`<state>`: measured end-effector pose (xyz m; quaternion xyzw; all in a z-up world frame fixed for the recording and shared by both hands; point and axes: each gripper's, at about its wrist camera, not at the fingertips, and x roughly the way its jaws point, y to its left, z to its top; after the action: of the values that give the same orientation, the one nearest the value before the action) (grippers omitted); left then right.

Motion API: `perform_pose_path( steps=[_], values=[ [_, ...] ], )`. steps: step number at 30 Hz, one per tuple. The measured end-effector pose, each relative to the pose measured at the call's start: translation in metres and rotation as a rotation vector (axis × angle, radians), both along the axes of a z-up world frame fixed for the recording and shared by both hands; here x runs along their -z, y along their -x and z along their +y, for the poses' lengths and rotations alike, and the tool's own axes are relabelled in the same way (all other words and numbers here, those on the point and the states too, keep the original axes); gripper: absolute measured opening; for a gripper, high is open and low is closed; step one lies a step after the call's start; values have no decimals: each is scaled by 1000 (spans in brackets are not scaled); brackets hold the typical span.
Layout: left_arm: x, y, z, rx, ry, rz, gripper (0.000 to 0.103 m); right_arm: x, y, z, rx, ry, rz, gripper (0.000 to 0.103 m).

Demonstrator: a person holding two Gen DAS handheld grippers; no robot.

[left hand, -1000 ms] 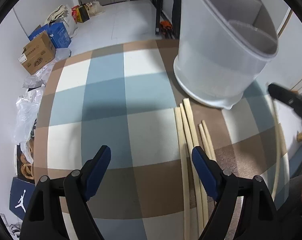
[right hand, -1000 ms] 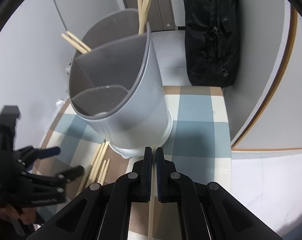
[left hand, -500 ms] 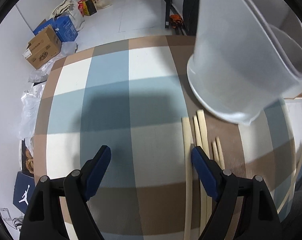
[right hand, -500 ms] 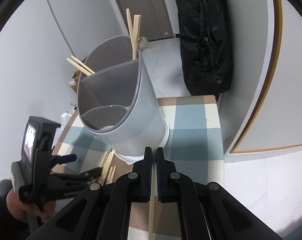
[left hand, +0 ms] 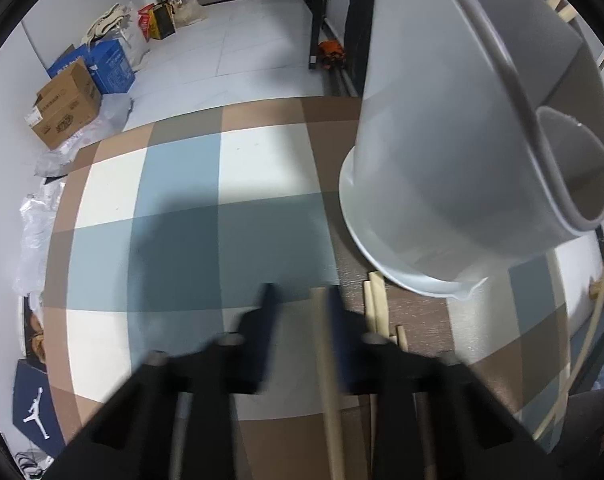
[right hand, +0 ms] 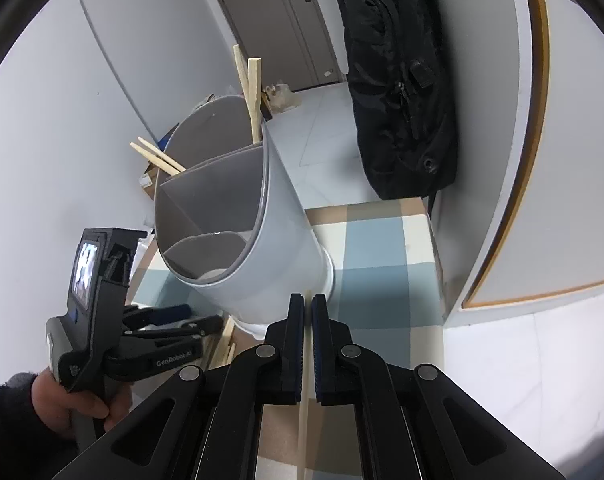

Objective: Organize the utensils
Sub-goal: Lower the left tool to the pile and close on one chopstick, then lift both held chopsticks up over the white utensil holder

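A grey divided utensil holder [left hand: 441, 184] [right hand: 278, 248] stands on the checked tablecloth [left hand: 182, 200], with wooden chopsticks [right hand: 254, 92] sticking out of its far compartments. Several loose chopsticks [left hand: 375, 304] lie by its base. My left gripper [left hand: 298, 296] [right hand: 202, 317] points down over them, blurred, its jaws closing. One chopstick [left hand: 321, 320] lies between them against the right pad, and the left pad stands apart from it. My right gripper [right hand: 307, 300] is shut on another chopstick [right hand: 305, 364], just in front of the holder's base.
A black backpack [right hand: 397, 100] leans at the table's far end beside a wall panel [right hand: 509, 160]. Cardboard boxes [left hand: 64, 108] and bags sit on the floor beyond the table's left edge. A person's hand [right hand: 58, 400] holds the left gripper's handle.
The left gripper's wide jaws have narrowed around a chopstick, after it shifted right toward the holder. The right gripper stays shut on its chopstick, and its view has tilted a little.
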<state>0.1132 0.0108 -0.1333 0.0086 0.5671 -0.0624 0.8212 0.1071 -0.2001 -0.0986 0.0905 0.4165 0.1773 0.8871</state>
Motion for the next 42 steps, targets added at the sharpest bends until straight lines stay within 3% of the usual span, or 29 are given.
perform_pose_path(
  steps=[1,7,22,28,42],
  values=[
    [0,-1,2,-6,11,1,3,0,1,0,2,-2,-1,3],
    [-8,5,24,-87,74,-51,2,-5,5,-4,18,-9,-25,3],
    [-77,42,51,-200,229,-332,2,-37,35,-14,91,1,-186,3],
    [-105,47,56,-191,284,-430,2,-55,50,-11,101,-2,-246,3],
    [-197,35,39,-113,365,-750,2,-122,63,-4,77,-45,-378,3]
  ],
)
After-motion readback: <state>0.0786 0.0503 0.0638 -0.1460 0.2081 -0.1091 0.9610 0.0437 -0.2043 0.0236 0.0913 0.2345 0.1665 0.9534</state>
